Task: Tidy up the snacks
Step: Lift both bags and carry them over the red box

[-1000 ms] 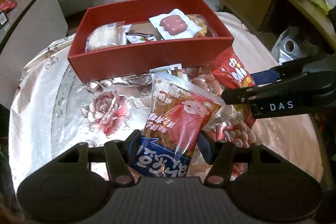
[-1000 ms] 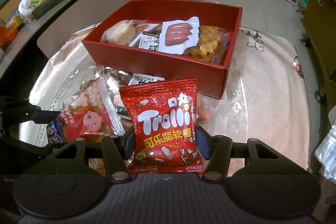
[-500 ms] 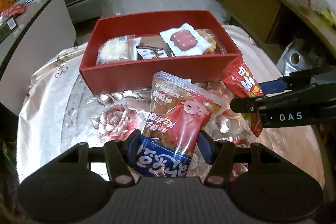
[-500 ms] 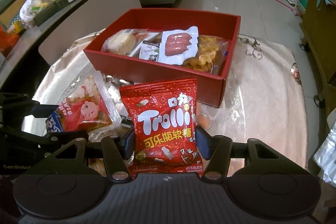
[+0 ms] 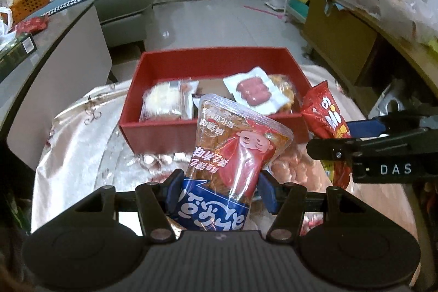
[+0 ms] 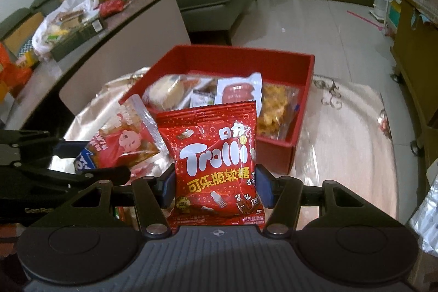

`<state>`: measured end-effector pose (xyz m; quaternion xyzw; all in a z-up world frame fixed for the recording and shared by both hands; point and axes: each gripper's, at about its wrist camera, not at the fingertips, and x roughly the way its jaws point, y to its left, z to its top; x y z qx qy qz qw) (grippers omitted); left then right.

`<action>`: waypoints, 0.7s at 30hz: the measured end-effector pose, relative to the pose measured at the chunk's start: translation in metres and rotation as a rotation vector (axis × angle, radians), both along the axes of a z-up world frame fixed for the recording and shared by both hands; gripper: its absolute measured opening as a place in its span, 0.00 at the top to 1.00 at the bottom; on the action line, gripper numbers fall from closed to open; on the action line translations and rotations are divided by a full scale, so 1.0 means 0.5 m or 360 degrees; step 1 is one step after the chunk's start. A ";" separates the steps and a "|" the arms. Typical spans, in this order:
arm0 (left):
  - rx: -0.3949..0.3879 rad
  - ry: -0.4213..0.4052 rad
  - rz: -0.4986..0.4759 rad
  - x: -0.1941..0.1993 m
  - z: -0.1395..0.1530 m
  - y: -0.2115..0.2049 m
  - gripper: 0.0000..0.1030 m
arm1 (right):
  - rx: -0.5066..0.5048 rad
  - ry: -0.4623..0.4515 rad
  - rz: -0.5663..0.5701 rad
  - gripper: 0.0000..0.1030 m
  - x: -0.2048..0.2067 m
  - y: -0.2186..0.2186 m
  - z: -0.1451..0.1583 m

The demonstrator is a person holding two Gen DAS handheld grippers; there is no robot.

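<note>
Snacks are up off the counter (image 6: 342, 144), one in each gripper: the left gripper (image 5: 219, 190) has its fingers closed on a clear spicy strip packet (image 5: 232, 152), the right gripper (image 6: 216, 188) has its fingers clamped on a red gummy bag (image 6: 216, 155). Both hang just before the red box (image 5: 175, 136). Best to clear the near wall, then release each over the bare far side of the box, one at a time

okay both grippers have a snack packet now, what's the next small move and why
Probably carry both forward over the red box. The right gripper grips the Trolli bag, the left gripper the clear packet, both short of its near wall.
</note>
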<state>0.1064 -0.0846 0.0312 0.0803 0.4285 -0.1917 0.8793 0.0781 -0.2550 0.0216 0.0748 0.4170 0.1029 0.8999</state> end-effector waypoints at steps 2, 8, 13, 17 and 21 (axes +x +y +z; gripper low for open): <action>-0.0011 -0.0016 0.0015 0.008 0.005 -0.003 0.50 | 0.0003 -0.0016 -0.0003 0.37 0.005 0.000 0.006; -0.0034 -0.0064 0.0045 0.031 0.019 -0.010 0.50 | 0.0019 -0.0059 -0.0016 0.37 0.021 -0.005 0.024; -0.0035 -0.0101 0.0069 0.054 0.025 -0.019 0.50 | 0.0033 -0.0085 -0.0037 0.37 0.032 -0.011 0.034; -0.0046 -0.0118 0.0083 0.072 0.028 -0.027 0.50 | 0.0042 -0.0106 -0.0047 0.37 0.043 -0.016 0.042; -0.0059 -0.0131 0.0095 0.089 0.032 -0.035 0.50 | 0.0057 -0.0120 -0.0067 0.37 0.058 -0.025 0.046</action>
